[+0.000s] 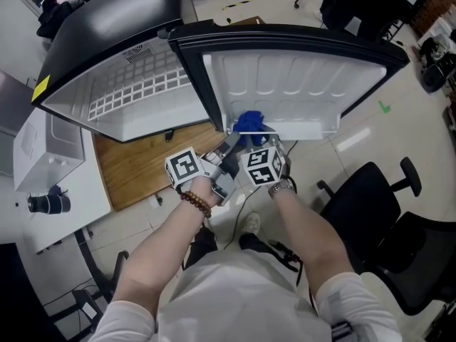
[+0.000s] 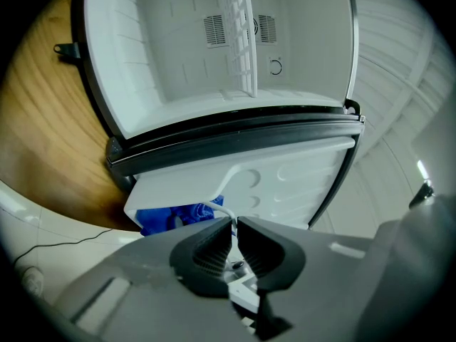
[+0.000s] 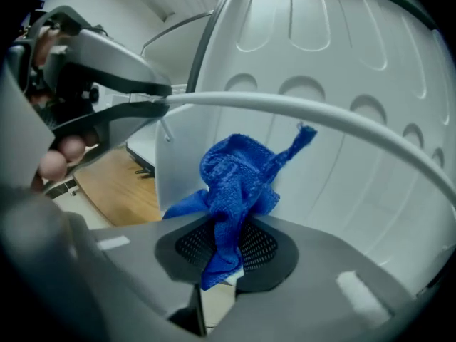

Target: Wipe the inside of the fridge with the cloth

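Right gripper (image 3: 226, 244) pinches a bunched blue cloth (image 3: 235, 177) just under the fridge door's (image 3: 342, 55) white rail (image 3: 320, 116), which the left gripper (image 2: 234, 226) clamps. Loose folds could snag on that rail and tug free.

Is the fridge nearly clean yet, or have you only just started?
Only starting. Done: the fridge door is open and the right gripper has the blue cloth pinched. In hand: the cloth is by the door's white rail, which the left gripper clamps. Left: the fridge's inside, which the cloth isn't touching.
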The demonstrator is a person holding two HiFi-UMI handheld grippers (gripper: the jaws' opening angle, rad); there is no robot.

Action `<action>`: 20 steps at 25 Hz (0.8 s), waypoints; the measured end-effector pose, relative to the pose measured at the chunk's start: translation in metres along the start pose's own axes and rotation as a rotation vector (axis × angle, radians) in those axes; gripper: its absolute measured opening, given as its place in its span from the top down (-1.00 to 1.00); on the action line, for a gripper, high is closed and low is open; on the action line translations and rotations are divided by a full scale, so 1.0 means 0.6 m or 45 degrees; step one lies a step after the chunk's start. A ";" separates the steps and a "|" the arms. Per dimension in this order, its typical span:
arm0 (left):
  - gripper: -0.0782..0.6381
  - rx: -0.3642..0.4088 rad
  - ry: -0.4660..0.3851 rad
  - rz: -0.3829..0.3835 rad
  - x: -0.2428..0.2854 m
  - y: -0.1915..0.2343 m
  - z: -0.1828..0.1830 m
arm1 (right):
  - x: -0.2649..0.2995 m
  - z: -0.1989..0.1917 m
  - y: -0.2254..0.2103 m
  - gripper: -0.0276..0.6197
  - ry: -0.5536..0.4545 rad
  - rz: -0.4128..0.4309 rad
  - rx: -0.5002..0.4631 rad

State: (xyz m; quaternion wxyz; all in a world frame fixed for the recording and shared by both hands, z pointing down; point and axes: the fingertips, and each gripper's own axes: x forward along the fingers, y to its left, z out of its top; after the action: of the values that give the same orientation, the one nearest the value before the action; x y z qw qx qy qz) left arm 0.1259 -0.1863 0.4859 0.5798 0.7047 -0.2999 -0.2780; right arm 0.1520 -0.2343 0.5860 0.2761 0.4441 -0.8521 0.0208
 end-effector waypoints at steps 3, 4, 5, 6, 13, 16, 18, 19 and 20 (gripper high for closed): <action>0.71 -0.002 -0.010 0.001 0.000 0.000 0.000 | -0.007 -0.012 -0.022 0.72 0.021 -0.046 0.017; 0.71 -0.001 -0.013 0.002 0.000 0.000 0.000 | -0.011 -0.017 -0.031 0.72 0.028 -0.061 0.024; 0.71 0.001 -0.015 0.003 0.001 0.001 0.000 | -0.016 -0.022 -0.040 0.72 0.036 -0.076 0.032; 0.71 0.002 -0.017 0.004 0.001 0.001 -0.001 | -0.021 -0.028 -0.051 0.72 0.044 -0.092 0.040; 0.71 -0.005 -0.030 0.011 -0.002 0.002 0.000 | -0.061 -0.081 -0.143 0.72 0.102 -0.214 0.112; 0.71 0.005 -0.036 0.014 -0.001 0.003 0.001 | -0.081 -0.102 -0.190 0.72 0.126 -0.285 0.146; 0.71 0.005 -0.039 0.013 0.000 0.003 0.002 | -0.091 -0.114 -0.214 0.72 0.144 -0.328 0.174; 0.71 0.005 -0.040 0.012 0.000 0.003 0.002 | -0.095 -0.120 -0.225 0.72 0.152 -0.348 0.189; 0.71 0.006 -0.041 0.012 0.001 0.003 0.002 | -0.100 -0.125 -0.235 0.72 0.159 -0.367 0.204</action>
State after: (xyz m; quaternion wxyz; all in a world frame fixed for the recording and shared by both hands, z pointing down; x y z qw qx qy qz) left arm 0.1253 -0.1875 0.4873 0.5747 0.7001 -0.3130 -0.2858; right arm 0.3213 -0.2538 0.5909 0.2922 0.5802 -0.7564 0.0764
